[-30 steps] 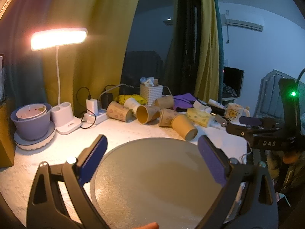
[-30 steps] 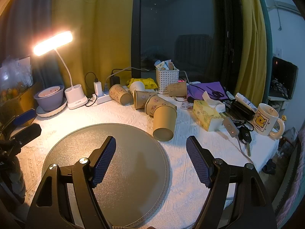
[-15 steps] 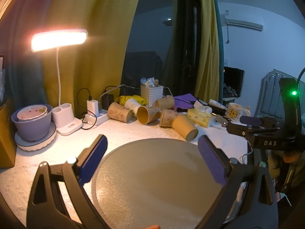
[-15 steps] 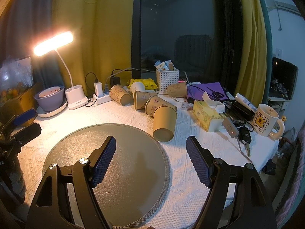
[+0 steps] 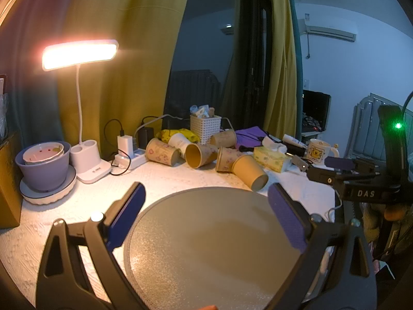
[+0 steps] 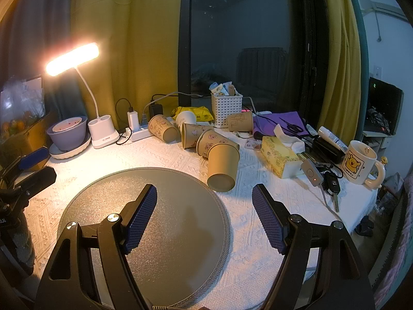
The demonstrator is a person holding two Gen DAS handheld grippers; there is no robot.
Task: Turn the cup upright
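A plain brown paper cup [image 6: 223,166] lies on its side on the white cloth, base toward me, just past the far right edge of the round grey mat [image 6: 144,232]. It also shows in the left wrist view [image 5: 249,171]. Several printed paper cups [image 6: 189,134] lie tipped behind it. My right gripper [image 6: 205,217] is open and empty, low over the mat, short of the cup. My left gripper [image 5: 206,219] is open and empty over the mat [image 5: 214,248]. The right gripper also shows at the right of the left wrist view [image 5: 343,168].
A lit desk lamp [image 6: 103,134], a purple bowl on a plate [image 6: 68,135] and a power strip [image 6: 139,133] stand at the back left. A white basket [image 6: 225,109], tissue box [image 6: 280,156], keys [image 6: 330,180] and bear mug [image 6: 358,164] lie at the right.
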